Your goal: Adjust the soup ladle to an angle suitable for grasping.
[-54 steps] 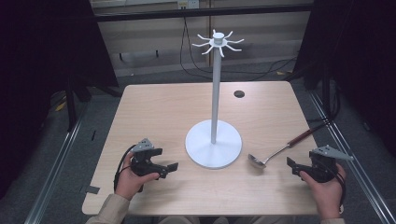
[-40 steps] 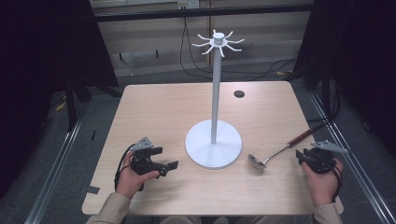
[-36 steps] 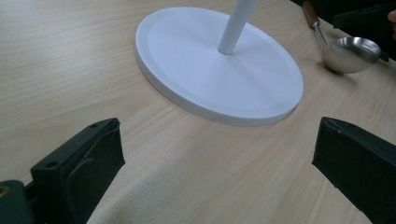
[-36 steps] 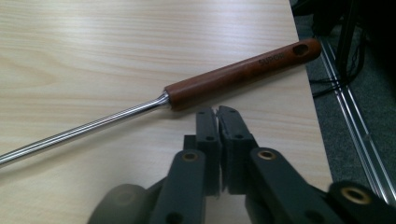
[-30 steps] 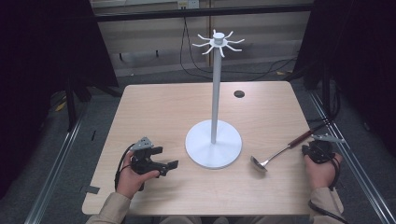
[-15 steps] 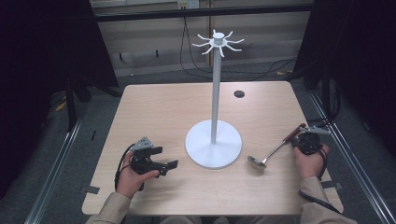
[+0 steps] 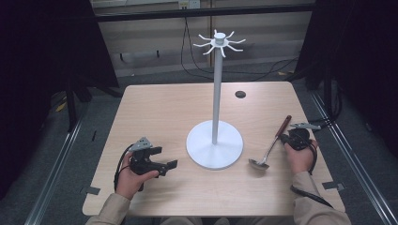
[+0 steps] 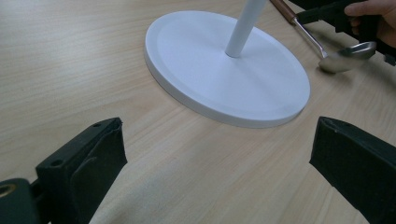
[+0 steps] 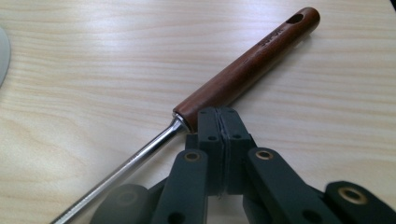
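A ladle with a brown wooden handle and a steel bowl lies on the table, right of the white stand's round base. My right gripper is shut, jaws pressed flat together. Its tips touch the ladle where the handle meets the metal shaft, with nothing between the jaws. My left gripper rests at the front left, wide open, and faces the base from a short distance.
The stand's tall white pole rises from the table's middle and ends in a ring of hooks. A small dark hole sits at the back right of the wooden table. Metal rails run along both sides.
My right gripper moved forward from the front right corner to the ladle's handle and now touches it. The ladle turned slightly. The left gripper stayed put.
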